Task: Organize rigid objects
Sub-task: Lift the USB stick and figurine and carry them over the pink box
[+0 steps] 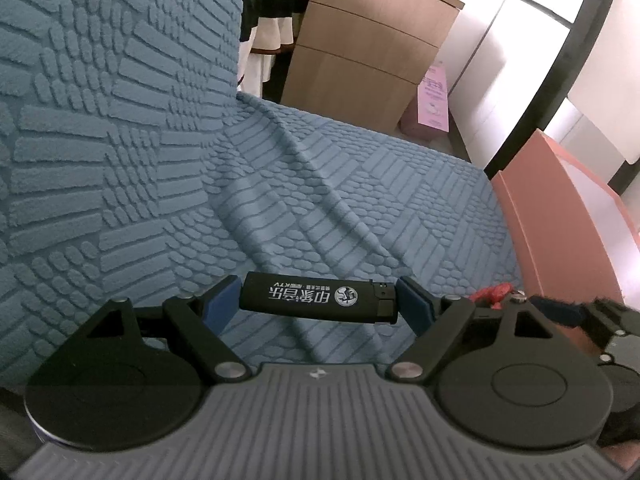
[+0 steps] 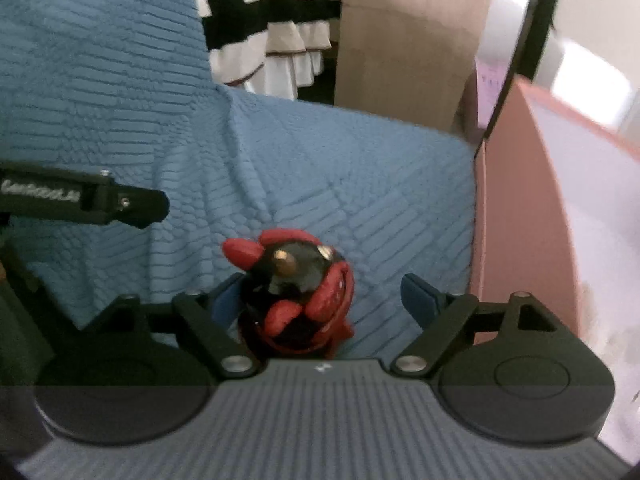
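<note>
While viewed from the left wrist, left gripper (image 1: 319, 300) clenched on a black lighter (image 1: 319, 298), fingers (image 1: 221, 300) pressing its two ends so the body spans crosswise between them. Held lengthwise like this, probably to keep the printed side up and the lighter level for setting down. Hanging clear above the blue textured bedspread (image 1: 360, 200), not touching it. At three o'clock, wall of a pink box (image 1: 560, 220), likely where things are meant to go. Just past the right finger, a scrap of the red toy (image 1: 494, 294) showing, with part of the other gripper beside it.

Seen from the right wrist, somewhat blurred, right gripper (image 2: 316, 300) spread wide with fingers (image 2: 416, 300) released. Red and black toy figure (image 2: 296, 292) standing on the bedspread (image 2: 360, 180) between them, close against the nine o'clock finger and well apart from the three o'clock one. Not grasped; seemingly lined up for closing. Pink box (image 2: 520, 220) at three o'clock, near. Left gripper's arm reaching in at nine o'clock.
</note>
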A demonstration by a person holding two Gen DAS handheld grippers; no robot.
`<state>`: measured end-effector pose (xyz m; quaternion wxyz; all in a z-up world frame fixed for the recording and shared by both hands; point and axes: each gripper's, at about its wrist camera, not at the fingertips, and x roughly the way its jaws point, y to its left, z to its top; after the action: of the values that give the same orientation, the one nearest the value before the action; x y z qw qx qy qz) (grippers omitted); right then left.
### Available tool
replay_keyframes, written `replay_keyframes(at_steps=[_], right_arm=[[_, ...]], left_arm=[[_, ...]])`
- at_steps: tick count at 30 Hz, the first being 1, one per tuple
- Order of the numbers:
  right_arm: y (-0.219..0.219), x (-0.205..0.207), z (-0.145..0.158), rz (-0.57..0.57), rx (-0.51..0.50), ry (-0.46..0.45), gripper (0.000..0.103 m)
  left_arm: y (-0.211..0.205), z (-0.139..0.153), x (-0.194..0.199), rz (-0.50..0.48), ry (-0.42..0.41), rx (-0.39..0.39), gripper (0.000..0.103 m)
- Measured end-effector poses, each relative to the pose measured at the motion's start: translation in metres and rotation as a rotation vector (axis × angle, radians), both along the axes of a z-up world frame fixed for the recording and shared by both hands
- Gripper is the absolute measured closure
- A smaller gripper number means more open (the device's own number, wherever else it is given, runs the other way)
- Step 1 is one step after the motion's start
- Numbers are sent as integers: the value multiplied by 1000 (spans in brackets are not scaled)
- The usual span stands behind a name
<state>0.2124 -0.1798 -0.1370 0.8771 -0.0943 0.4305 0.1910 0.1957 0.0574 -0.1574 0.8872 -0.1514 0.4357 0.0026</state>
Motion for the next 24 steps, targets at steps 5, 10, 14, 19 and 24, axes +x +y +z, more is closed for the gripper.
replay_keyframes(at_steps=[5, 10, 14, 19, 24], right_arm=[[-4, 3, -11, -38, 62, 76, 23], [-5, 6, -17, -72, 122, 111, 38], [-5, 3, -10, -56, 131, 61, 47], [-12, 3, -6, -101, 133, 37, 47], [-15, -3, 8, -137, 134, 5, 47]], left_arm=[[2, -1, 3, 11, 4, -5, 16], [3, 1, 6, 23, 4, 29, 16], [4, 0, 7, 20, 6, 15, 16], [2, 3, 5, 10, -6, 4, 16], [6, 5, 2, 11, -17, -27, 16]])
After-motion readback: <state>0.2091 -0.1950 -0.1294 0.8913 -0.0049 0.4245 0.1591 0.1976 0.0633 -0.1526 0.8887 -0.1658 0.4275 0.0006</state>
